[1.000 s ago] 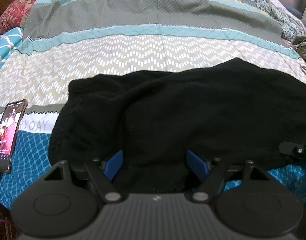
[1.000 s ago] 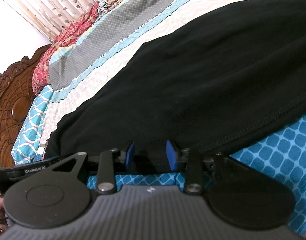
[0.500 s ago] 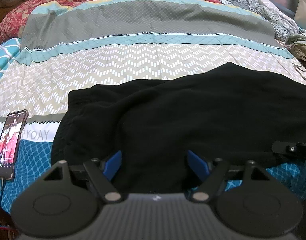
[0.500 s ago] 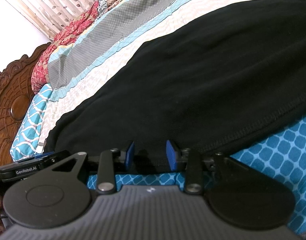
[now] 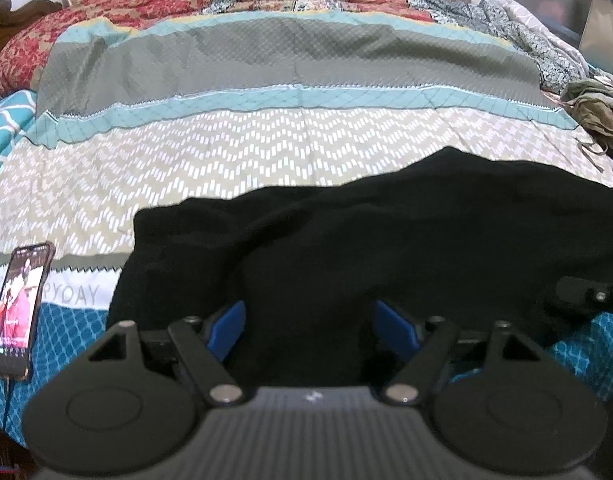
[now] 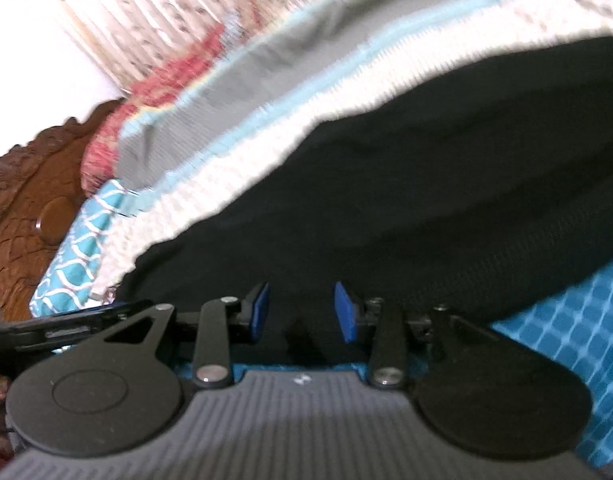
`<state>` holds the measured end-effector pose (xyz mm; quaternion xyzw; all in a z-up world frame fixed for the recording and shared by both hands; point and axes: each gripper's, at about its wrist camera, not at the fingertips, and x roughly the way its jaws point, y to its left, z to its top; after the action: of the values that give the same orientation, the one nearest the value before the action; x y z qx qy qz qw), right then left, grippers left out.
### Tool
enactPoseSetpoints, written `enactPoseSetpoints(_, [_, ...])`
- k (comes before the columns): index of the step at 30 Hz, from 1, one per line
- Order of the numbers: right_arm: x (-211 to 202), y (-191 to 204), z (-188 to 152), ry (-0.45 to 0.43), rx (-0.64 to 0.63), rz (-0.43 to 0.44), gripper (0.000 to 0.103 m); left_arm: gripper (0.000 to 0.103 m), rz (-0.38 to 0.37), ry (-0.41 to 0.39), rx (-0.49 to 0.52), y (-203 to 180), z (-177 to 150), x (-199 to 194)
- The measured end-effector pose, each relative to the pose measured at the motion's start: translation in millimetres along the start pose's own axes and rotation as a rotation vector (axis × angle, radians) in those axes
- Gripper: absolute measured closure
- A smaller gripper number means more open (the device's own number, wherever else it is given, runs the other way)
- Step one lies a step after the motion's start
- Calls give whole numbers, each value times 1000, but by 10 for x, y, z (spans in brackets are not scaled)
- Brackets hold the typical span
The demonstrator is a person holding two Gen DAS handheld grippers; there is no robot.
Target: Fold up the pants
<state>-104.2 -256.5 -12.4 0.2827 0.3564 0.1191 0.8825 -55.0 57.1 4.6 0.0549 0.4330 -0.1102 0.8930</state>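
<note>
Black pants [image 5: 386,248] lie spread across the near part of a patterned bed cover [image 5: 266,152]. My left gripper [image 5: 309,326] is open, its blue pads [image 5: 226,326] either side of the pants' near edge. My right gripper [image 6: 302,312] is open too, its blue pads [image 6: 344,312] standing apart at the pants [image 6: 406,208] edge. The right view is blurred by motion. The right gripper's tip also shows in the left wrist view [image 5: 582,290].
A phone [image 5: 20,304] with a lit screen lies on the bed at the left, a cable running from it. A carved wooden headboard [image 6: 30,192] stands at the left. Crumpled olive cloth [image 5: 598,112] lies at the far right. Pillows and curtains are behind.
Both views have tilted up and back, showing more of the bed's far side. The right gripper moves fast, its view blurred. Both jaws keep the same opening.
</note>
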Motion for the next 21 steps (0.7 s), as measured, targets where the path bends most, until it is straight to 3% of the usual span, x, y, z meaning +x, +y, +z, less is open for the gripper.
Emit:
enactPoseSetpoints(6, [26,74,-39,28,-60,-8,63,30,-16,27,-8,-6,-11,101])
enactPoseSetpoints(10, [225,-112,-84,137,14,-117,66,30,-24,76,-19,18,-97,209])
enactPoseSetpoints(13, [155,-197,-61,114,69,-80,66,29,-24,78,-31,37,-102,200])
enactPoseSetpoints(17, [-1,-107,-51,38,64,-19,63,29,-48,9,-50,62,-21,45])
enactPoseSetpoints(21, [-37,-44,-58,17,20,-26,63,29,-66,-38,-22,-4,75,-53])
